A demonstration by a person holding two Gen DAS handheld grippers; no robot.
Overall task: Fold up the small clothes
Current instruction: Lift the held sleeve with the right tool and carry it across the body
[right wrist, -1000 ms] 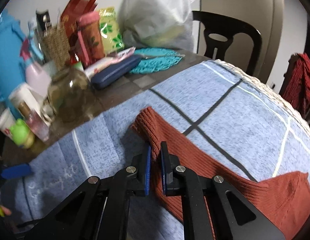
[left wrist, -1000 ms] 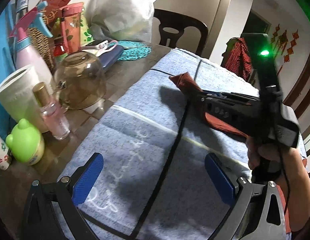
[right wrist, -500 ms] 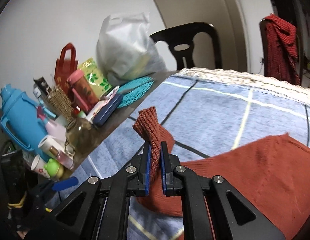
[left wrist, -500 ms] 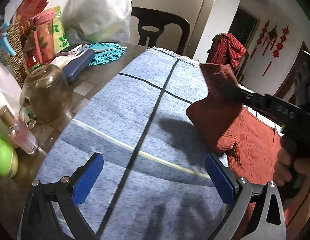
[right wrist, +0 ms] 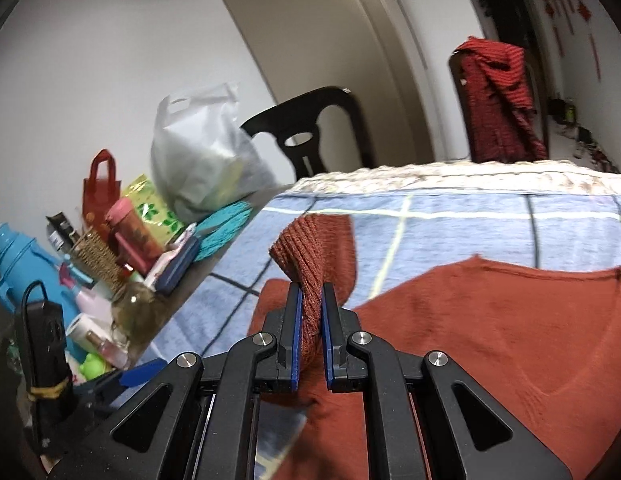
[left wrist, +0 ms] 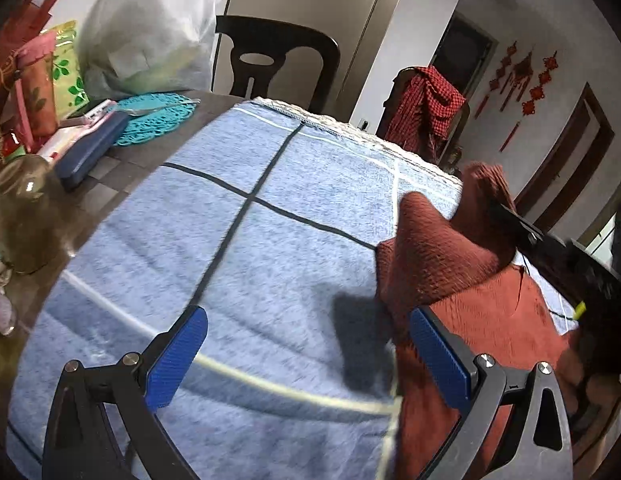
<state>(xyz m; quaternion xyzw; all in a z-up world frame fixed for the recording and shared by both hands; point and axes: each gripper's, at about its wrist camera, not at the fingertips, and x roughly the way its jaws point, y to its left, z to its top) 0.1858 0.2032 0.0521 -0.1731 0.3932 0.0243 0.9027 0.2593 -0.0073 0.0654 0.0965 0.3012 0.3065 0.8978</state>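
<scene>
A rust-red knitted sweater [right wrist: 490,332] lies on a blue checked towel [left wrist: 270,240] spread over the table. My right gripper [right wrist: 309,308] is shut on the sweater's sleeve cuff [right wrist: 306,252] and holds it lifted above the sweater's body. In the left wrist view the raised sleeve [left wrist: 438,248] hangs from the right gripper [left wrist: 510,216] at the right. My left gripper [left wrist: 306,348] is open and empty, low over the towel, its right pad [left wrist: 438,360] close to the sweater's left edge.
Clutter crowds the table's left side: a glass jar [left wrist: 22,216], a dark blue case [left wrist: 90,148], a teal mat [left wrist: 158,116], a white plastic bag [left wrist: 150,28], bottles and a blue flask [right wrist: 26,272]. A black chair [left wrist: 278,60] stands behind, another holds red cloth [right wrist: 498,100].
My right gripper has lifted the sleeve cuff off the towel and carried it to the right, over the sweater's body. My left gripper has followed to the right, still open.
</scene>
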